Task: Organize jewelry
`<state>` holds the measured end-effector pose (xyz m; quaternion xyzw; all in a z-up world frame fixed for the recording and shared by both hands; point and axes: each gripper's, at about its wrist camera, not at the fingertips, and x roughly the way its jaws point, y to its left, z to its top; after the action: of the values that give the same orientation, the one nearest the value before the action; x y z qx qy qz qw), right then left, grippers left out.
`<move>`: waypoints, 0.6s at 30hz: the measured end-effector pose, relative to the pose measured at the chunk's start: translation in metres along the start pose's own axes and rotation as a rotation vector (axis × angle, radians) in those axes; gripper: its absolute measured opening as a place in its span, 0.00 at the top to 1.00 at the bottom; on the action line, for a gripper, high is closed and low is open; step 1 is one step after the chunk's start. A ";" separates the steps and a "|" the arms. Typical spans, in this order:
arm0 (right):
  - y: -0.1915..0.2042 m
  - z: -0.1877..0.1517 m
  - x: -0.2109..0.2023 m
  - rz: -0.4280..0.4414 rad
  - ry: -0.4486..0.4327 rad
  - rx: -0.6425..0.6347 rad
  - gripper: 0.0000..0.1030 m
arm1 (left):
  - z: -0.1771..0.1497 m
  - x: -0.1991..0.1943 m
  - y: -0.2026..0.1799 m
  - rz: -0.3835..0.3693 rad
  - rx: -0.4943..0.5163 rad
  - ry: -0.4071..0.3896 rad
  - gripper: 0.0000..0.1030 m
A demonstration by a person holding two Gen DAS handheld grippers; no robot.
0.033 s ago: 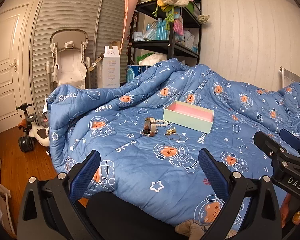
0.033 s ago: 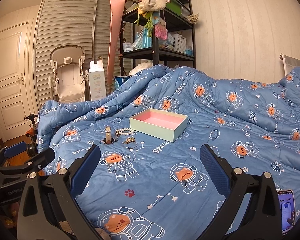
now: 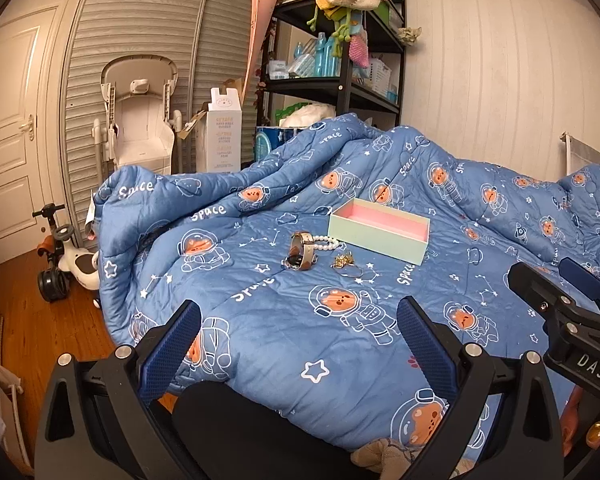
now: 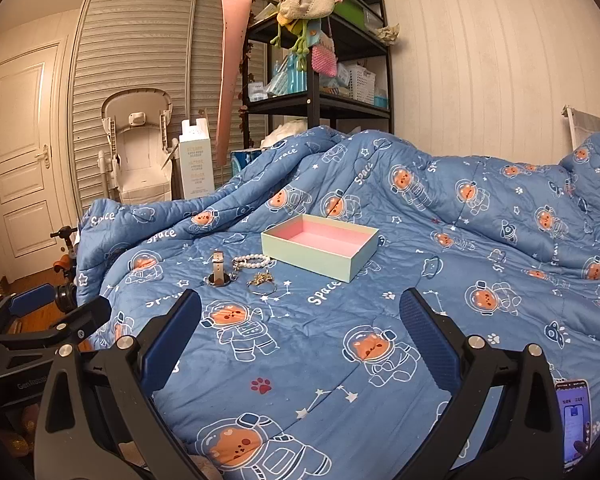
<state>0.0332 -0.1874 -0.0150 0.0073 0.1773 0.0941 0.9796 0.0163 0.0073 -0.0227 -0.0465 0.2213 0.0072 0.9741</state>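
- Left tongs [image 3: 298, 342] hang over the near edge of the bed, prongs wide apart with nothing between them; the right tongs [image 4: 300, 340] do likewise, also spread and empty.
- In the left view the right tongs appear at the right edge; in the right view the left tongs appear at the lower left, so the two sit side by side, apart.
- Under and ahead of both lies a blue quilt [image 3: 340, 360] printed with astronaut bears, stars and the word "Space", rumpled into folds farther back.
- Ahead of the tongs, well beyond the tips, the jewelry lies in a small cluster on the quilt: a watch [image 3: 301, 251], a pearl bracelet [image 3: 327, 244] and a gold chain [image 3: 346, 263].
- Just past the cluster, to its right, sits an open box [image 3: 380, 232], pale green outside and pink inside, with nothing in it.
- A phone [image 4: 574, 420] with a lit screen lies on the quilt at the right tongs' lower right.
- Beyond the bed stands a black shelf [image 3: 344, 88] crowded with bottles, baskets and hanging knitted bags.
- Left of it are a white carton [image 3: 224, 136], a white high chair [image 3: 140, 120] and slatted closet doors [image 3: 148, 20].
- Far left: a panelled door [image 3: 8, 120], wood floor [image 3: 28, 312] and a ride-on toy [image 3: 66, 264].
- A pale panelled wall [image 3: 500, 80] rises behind the bed on the right.
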 end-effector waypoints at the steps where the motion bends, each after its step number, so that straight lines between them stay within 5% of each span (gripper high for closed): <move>1: 0.000 0.000 0.006 0.020 0.026 -0.004 0.05 | 0.000 0.003 0.002 -0.008 -0.010 0.017 0.06; 7: 0.003 -0.002 0.056 0.132 0.249 -0.061 0.05 | 0.001 0.026 0.017 -0.065 -0.063 0.109 0.06; 18: -0.006 0.010 0.161 0.228 0.432 -0.053 0.05 | 0.029 0.117 0.031 -0.105 -0.041 0.308 0.11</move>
<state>0.1857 -0.1631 -0.0615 -0.0189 0.3781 0.2082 0.9018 0.1332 0.0406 -0.0494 -0.0785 0.3649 -0.0462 0.9266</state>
